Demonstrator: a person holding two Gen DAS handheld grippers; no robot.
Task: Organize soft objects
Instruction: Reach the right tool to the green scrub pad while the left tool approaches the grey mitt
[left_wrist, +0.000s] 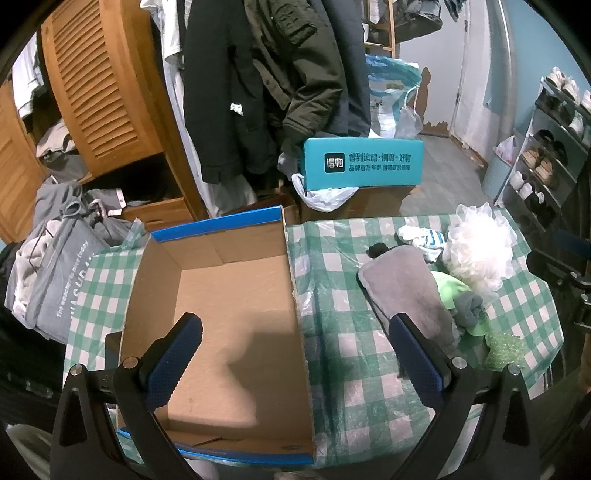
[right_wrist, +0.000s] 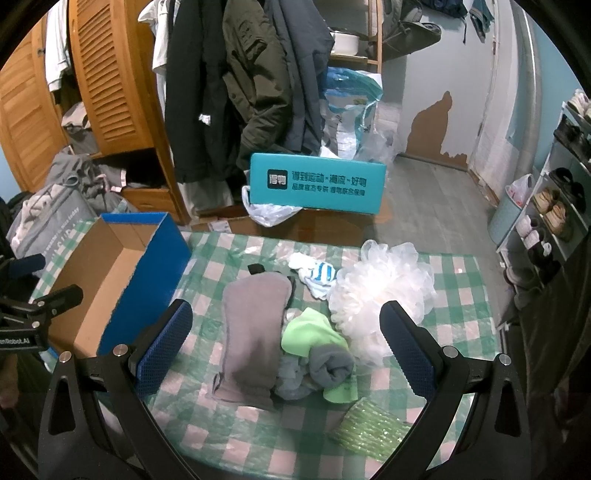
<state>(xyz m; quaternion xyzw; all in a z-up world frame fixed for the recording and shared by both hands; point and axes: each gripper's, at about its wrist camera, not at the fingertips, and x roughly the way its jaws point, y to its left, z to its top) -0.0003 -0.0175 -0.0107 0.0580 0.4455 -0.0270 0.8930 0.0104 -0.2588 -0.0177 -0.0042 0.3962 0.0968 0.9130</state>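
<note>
An open blue cardboard box (left_wrist: 221, 295) with nothing inside it sits on the left of the green checked tablecloth (left_wrist: 343, 354). My left gripper (left_wrist: 295, 354) is open and empty, hovering over the box's right wall. To the right lie a grey cloth pad (right_wrist: 251, 332), a green and grey sock bundle (right_wrist: 317, 350), a white bath pouf (right_wrist: 380, 291), a white-and-blue striped sock (right_wrist: 317, 275) and a green bubble-wrap piece (right_wrist: 369, 428). My right gripper (right_wrist: 288, 339) is open and empty above the grey pad and bundle. The box (right_wrist: 110, 273) also shows in the right wrist view.
A teal shoe box (right_wrist: 317, 188) and plastic bags stand on the floor beyond the table. Coats hang by a wooden wardrobe (right_wrist: 107, 81) at the back left. A grey laundry bag (left_wrist: 59, 273) sits left of the table. A shoe rack (right_wrist: 561, 206) lines the right wall.
</note>
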